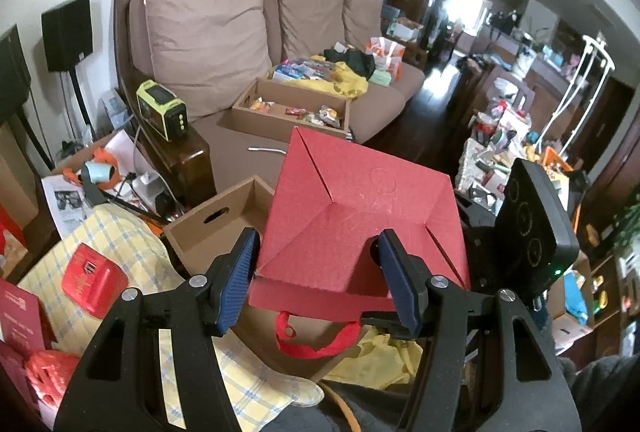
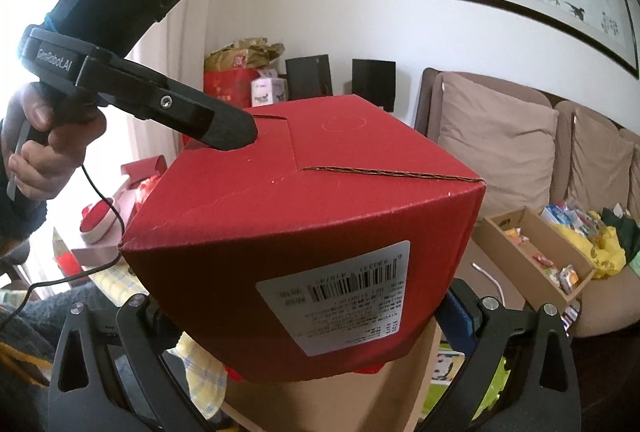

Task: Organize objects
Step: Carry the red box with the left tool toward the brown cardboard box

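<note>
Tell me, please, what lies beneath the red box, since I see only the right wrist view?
Observer: An open brown cardboard box sits below the red box, partly hidden by it.
Operator: Does anything hang from the red box?
Observer: Yes, a red ribbon handle dangles from its lower edge.
Operator: How does the left hand-held gripper stand?
Observer: The left hand-held gripper has its jaws apart, with one folded face of the red box between them. I cannot tell whether the pads press on it.
</note>
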A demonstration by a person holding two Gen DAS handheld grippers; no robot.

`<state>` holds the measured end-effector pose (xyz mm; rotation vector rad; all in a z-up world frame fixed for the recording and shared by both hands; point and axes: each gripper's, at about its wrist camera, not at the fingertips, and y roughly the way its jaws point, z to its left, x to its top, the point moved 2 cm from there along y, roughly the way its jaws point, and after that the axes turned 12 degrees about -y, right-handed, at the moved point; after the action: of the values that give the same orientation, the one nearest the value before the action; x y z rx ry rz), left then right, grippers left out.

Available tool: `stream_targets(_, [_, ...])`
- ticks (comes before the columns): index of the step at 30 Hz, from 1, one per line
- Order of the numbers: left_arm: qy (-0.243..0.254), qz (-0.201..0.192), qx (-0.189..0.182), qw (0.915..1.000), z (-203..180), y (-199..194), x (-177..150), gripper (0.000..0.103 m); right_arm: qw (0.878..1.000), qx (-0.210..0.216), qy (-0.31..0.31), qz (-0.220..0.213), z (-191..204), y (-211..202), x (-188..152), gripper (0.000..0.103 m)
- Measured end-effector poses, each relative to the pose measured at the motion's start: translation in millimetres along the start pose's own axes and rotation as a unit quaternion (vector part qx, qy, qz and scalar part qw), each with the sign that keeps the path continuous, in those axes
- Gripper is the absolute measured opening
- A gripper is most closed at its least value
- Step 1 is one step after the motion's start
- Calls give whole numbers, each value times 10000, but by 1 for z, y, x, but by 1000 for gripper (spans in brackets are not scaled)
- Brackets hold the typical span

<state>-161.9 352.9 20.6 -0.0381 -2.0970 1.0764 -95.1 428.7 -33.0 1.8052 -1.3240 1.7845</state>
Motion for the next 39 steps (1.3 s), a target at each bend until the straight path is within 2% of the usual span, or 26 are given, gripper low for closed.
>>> stream_targets(6, [-158, -60, -155, 9997, 10, 9, -1, 58, 10000, -60, 2, 42, -1, 5, -4, 101])
stream_targets(13, [-360, 60, -359, 9987, 16, 27, 0, 58, 9998, -117, 10, 161, -7, 6, -13, 101])
stream_targets(24, [131, 31, -501, 9987, -14, 49, 9, 58, 9982, -517, 206, 201, -25, -14, -28, 101])
stream_targets(29, [11, 136, -505, 9986, -6, 60, 3, 58, 9981, -440, 312, 311, -25, -8, -37, 101])
stream_targets(39, [-504, 389, -528, 9966, 36, 75, -16, 58, 9978, -137, 259, 596, -10, 16, -50, 101])
